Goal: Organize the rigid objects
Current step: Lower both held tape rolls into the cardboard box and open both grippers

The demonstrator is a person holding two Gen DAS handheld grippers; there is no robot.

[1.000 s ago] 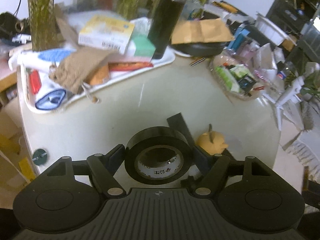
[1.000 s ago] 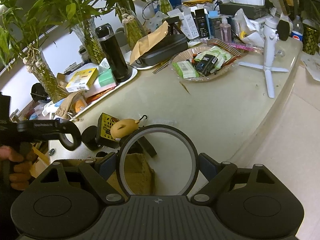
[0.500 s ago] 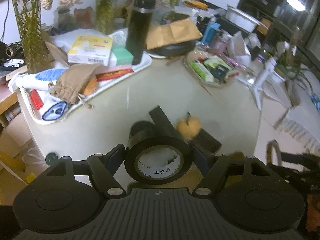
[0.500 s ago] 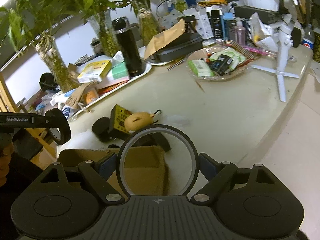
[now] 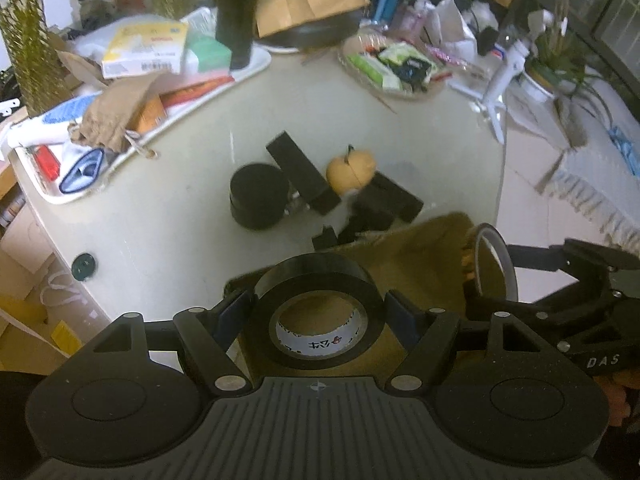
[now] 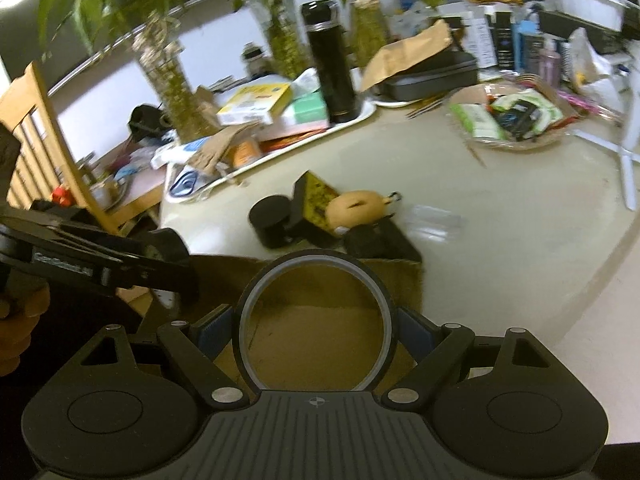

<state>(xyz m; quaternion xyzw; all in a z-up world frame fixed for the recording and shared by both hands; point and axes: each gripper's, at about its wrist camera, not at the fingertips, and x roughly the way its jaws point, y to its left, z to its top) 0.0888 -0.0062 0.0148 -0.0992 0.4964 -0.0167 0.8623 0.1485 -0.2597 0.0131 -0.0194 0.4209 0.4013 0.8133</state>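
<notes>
Tape fills both tools. The left tool (image 5: pixel 318 312) is closed narrowly on a black tape roll (image 5: pixel 318 304), whose white core label carries print too small to read. The right tool (image 6: pixel 318 328) grips a thin grey tape ring (image 6: pixel 318 320) across its width. Both rolls hang above an open cardboard box (image 6: pixel 320 300) at the tabletop (image 5: pixel 180 220) edge. "DAS" shows on the right tool's body in the left view; lettering on the left tool is blurred.
</notes>
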